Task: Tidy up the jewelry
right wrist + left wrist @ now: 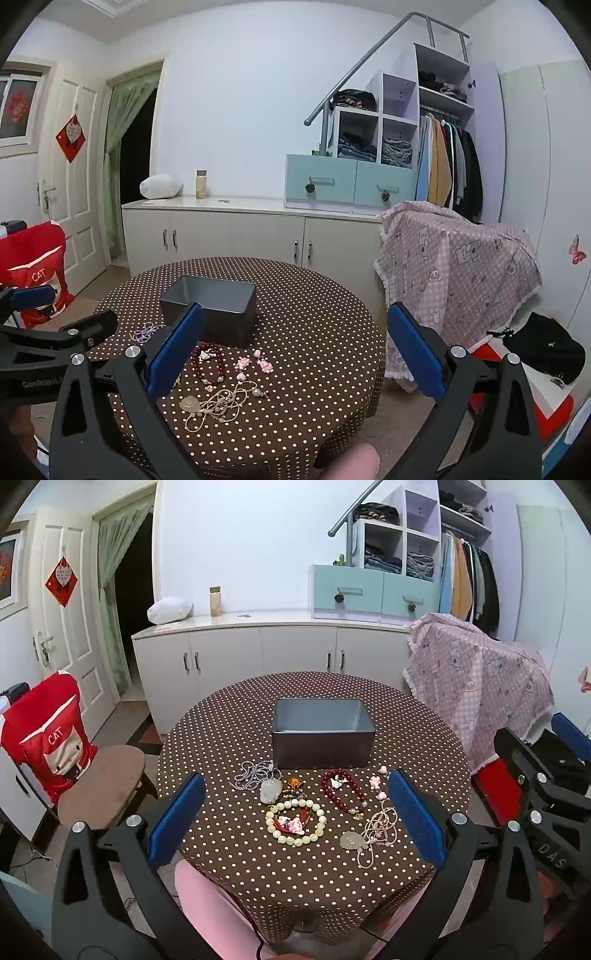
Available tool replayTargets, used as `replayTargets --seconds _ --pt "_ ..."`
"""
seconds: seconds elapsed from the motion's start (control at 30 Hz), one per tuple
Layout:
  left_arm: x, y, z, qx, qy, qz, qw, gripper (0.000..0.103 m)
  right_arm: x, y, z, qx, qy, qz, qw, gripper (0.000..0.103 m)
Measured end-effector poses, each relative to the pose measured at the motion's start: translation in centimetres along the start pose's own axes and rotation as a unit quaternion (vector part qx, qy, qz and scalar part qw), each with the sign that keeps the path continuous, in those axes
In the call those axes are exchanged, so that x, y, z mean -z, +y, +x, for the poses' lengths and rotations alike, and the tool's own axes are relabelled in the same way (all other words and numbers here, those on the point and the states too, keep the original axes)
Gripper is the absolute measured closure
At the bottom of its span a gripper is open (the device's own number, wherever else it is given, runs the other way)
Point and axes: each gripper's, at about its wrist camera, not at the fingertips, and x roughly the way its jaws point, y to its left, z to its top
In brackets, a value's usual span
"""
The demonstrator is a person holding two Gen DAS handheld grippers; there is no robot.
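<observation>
A grey box (322,734) stands open on the round polka-dot table (229,723); it also shows in the right wrist view (210,306). In front of it lie a silver chain with a jade pendant (260,781), a cream bead bracelet (296,821), a dark red bead bracelet (341,792), pink charms (255,363) and a pearl necklace with a pendant (369,834). My left gripper (295,812) is open and empty, held above the table's near side. My right gripper (293,347) is open and empty to the right of it.
A chair with a red cover (48,734) stands left of the table. A pink checked cloth (476,679) drapes over furniture at the right. A white cabinet (266,650) runs along the back wall. A black bag (543,345) lies at far right.
</observation>
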Motion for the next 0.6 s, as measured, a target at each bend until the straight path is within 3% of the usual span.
replayTargets --seconds 0.6 --pt "-0.1 -0.1 -0.7 0.004 -0.025 0.001 0.9997 0.006 -0.2 0.8 -1.4 0.002 -0.023 -0.009 1.0 0.008"
